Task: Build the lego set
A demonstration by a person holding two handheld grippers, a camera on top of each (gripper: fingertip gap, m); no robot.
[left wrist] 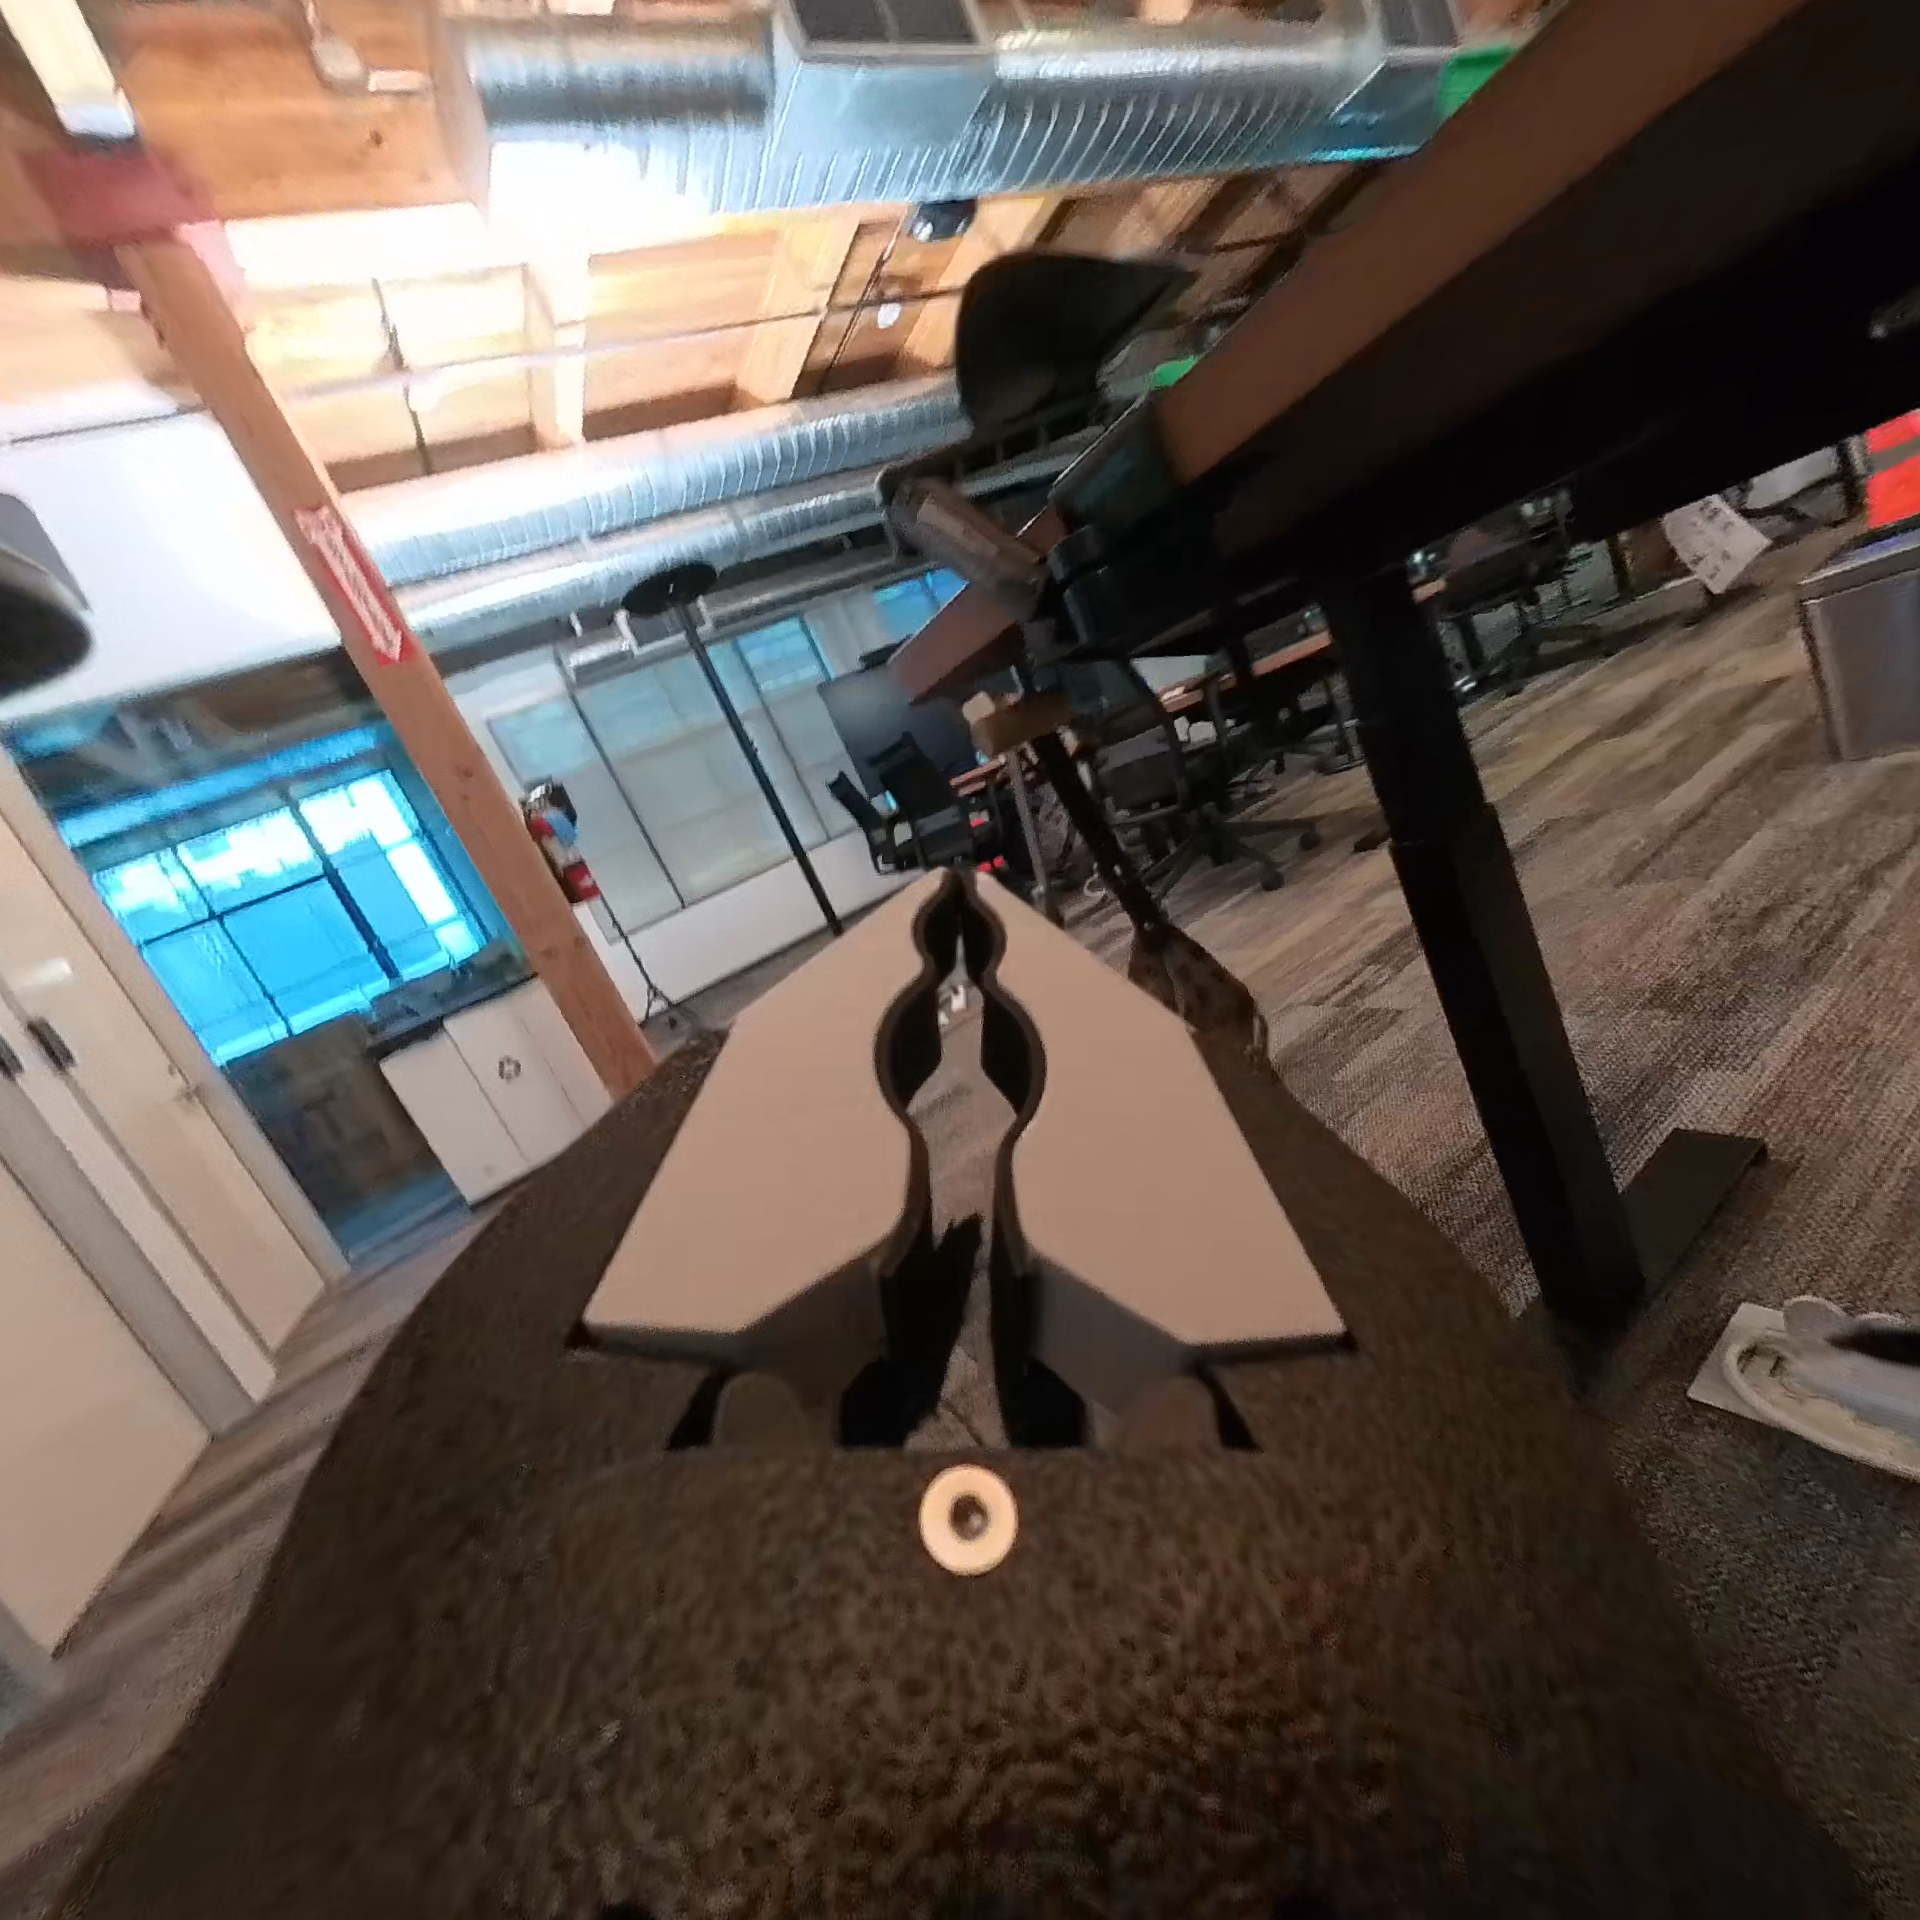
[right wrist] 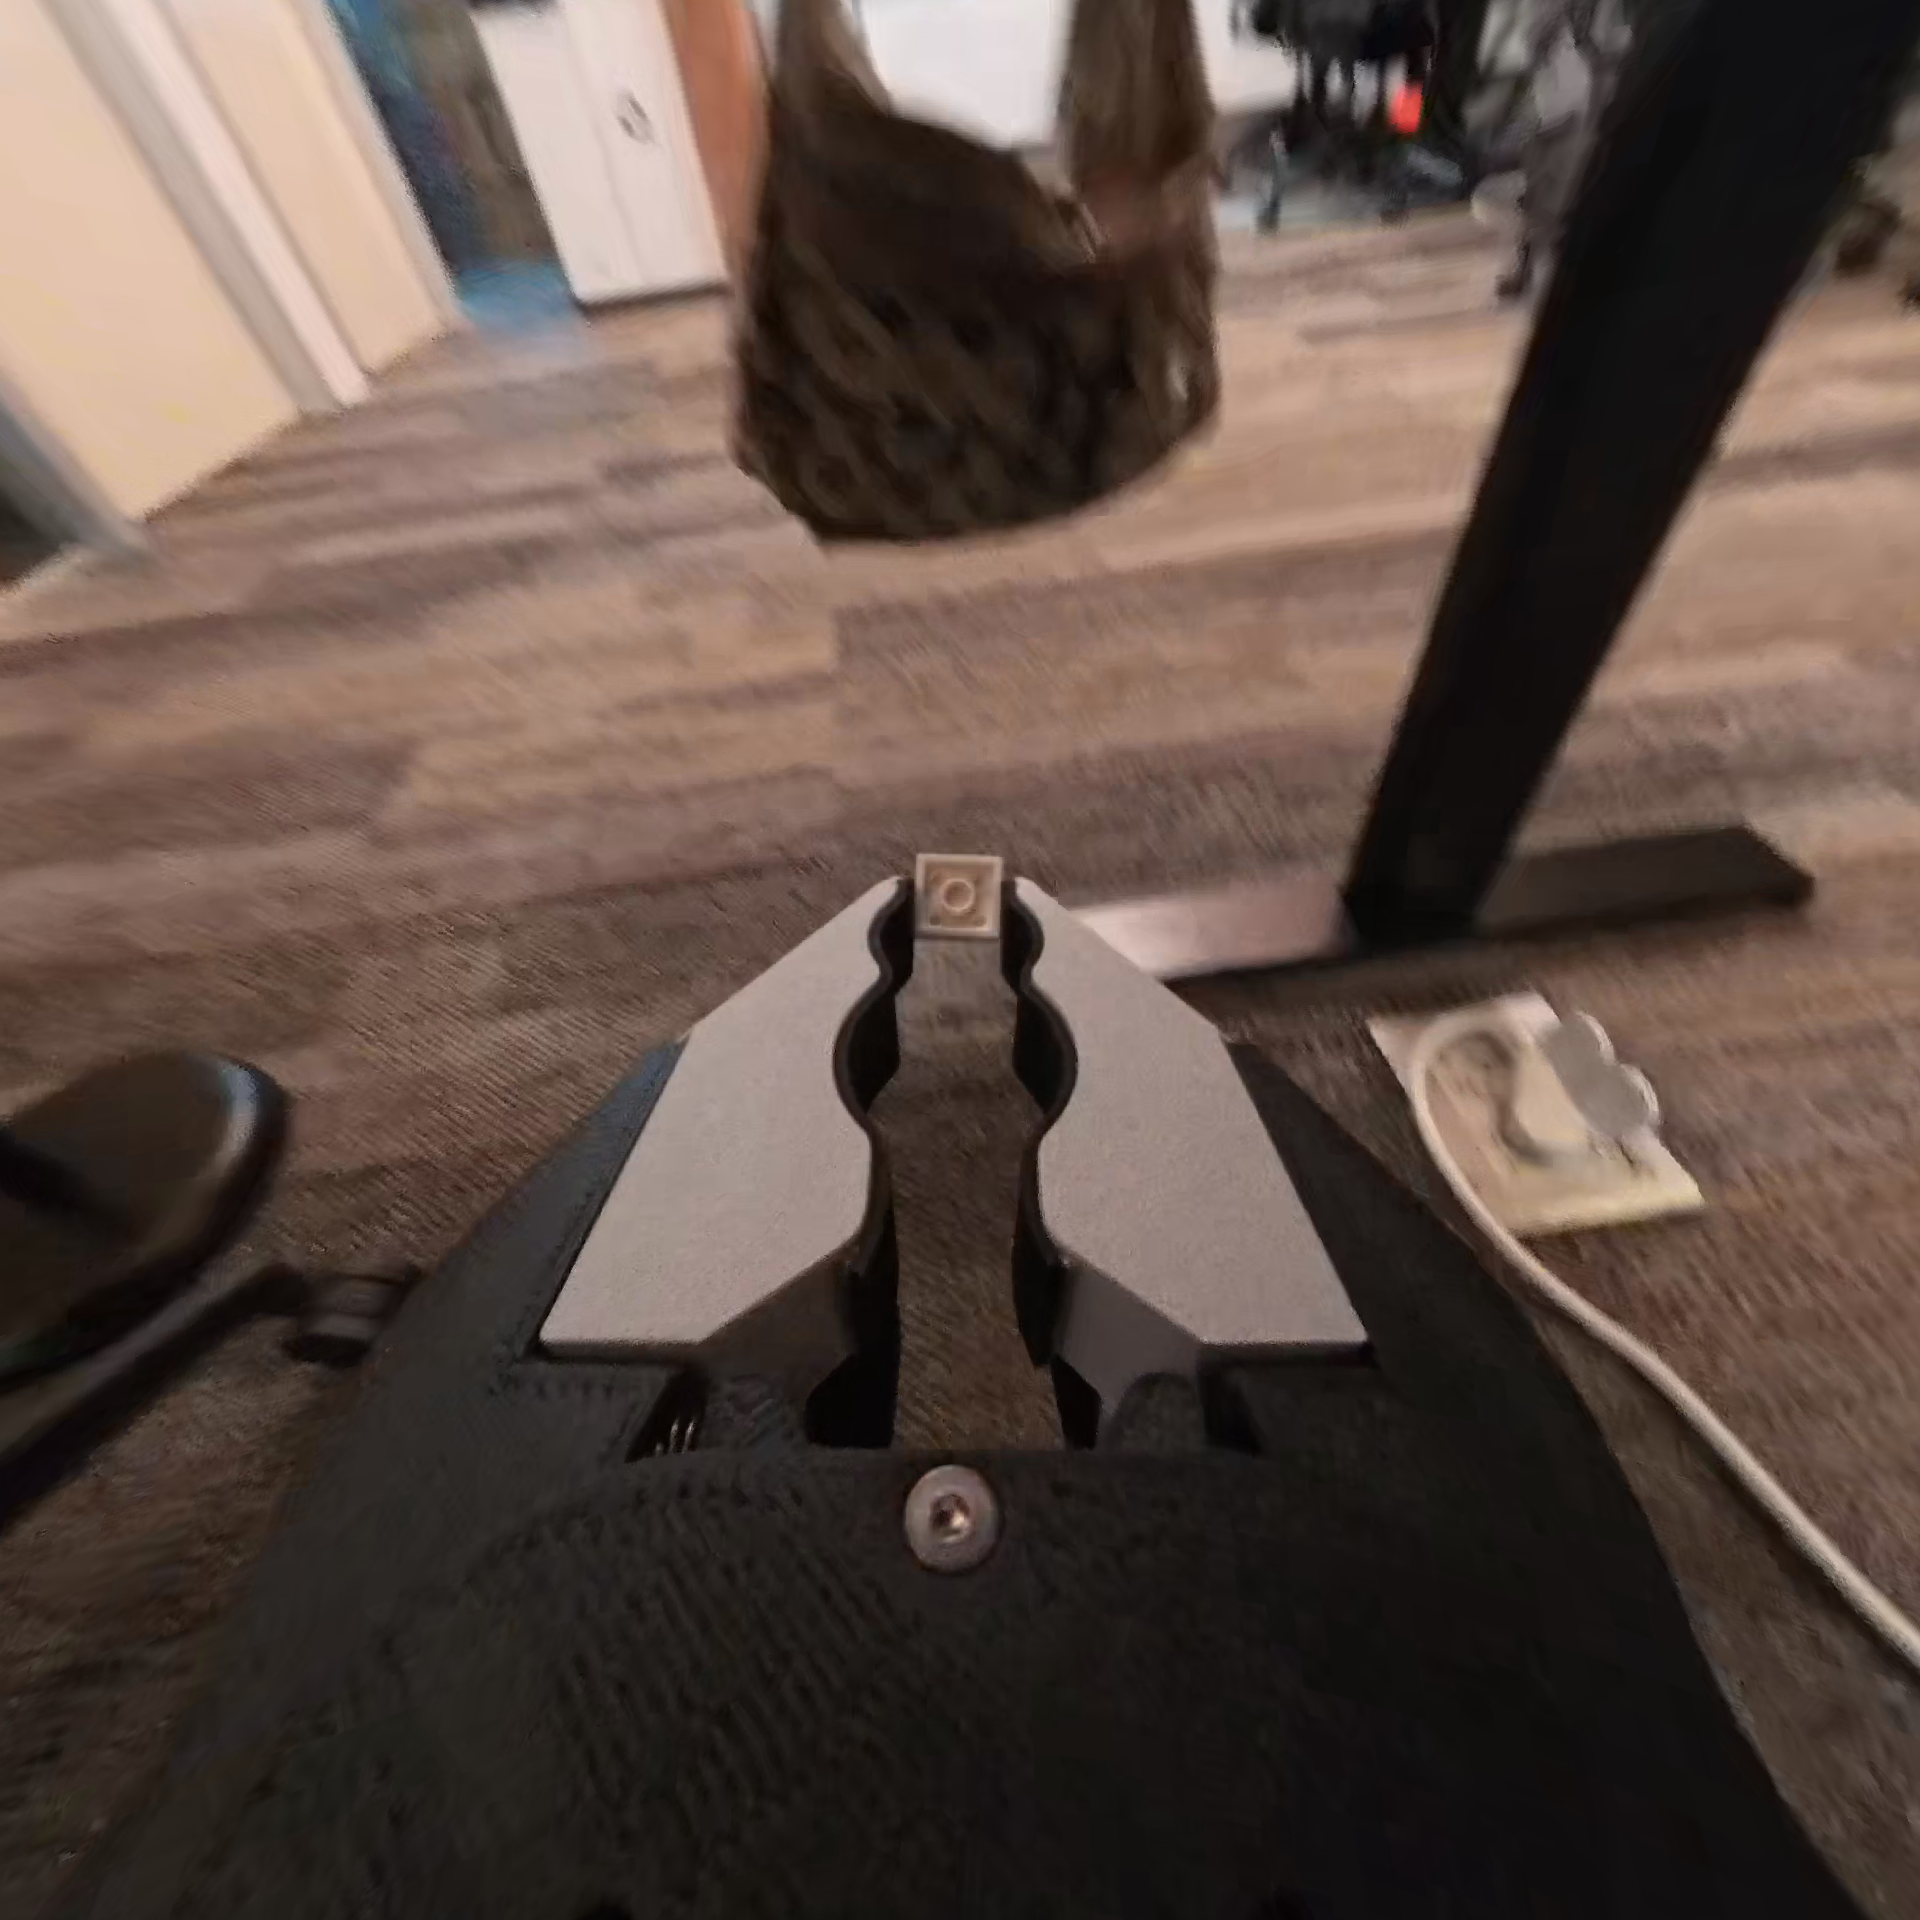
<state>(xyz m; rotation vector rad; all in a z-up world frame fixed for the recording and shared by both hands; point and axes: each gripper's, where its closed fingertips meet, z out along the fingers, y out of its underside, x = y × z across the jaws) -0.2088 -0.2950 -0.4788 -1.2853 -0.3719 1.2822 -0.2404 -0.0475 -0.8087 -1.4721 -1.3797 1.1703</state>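
In the right wrist view my right gripper (right wrist: pixel 958 896) is shut on a small grey one-stud lego piece (right wrist: pixel 958 896), pinched at the fingertips and held low over the carpet. In the left wrist view my left gripper (left wrist: pixel 958 883) is shut and empty, held below the desk and pointing across the room. The left gripper also shows in the right wrist view (right wrist: pixel 966 343) as a blurred dark shape ahead and above. No other lego parts are in view.
A black desk leg (right wrist: pixel 1579 540) with a flat foot stands on the grey carpet at right; the desk's underside (left wrist: pixel 1558 343) is overhead. A white cable on a floor plate (right wrist: pixel 1538 1122) lies right. A black chair base (right wrist: pixel 114 1195) is left. Office chairs (left wrist: pixel 935 810) stand far off.
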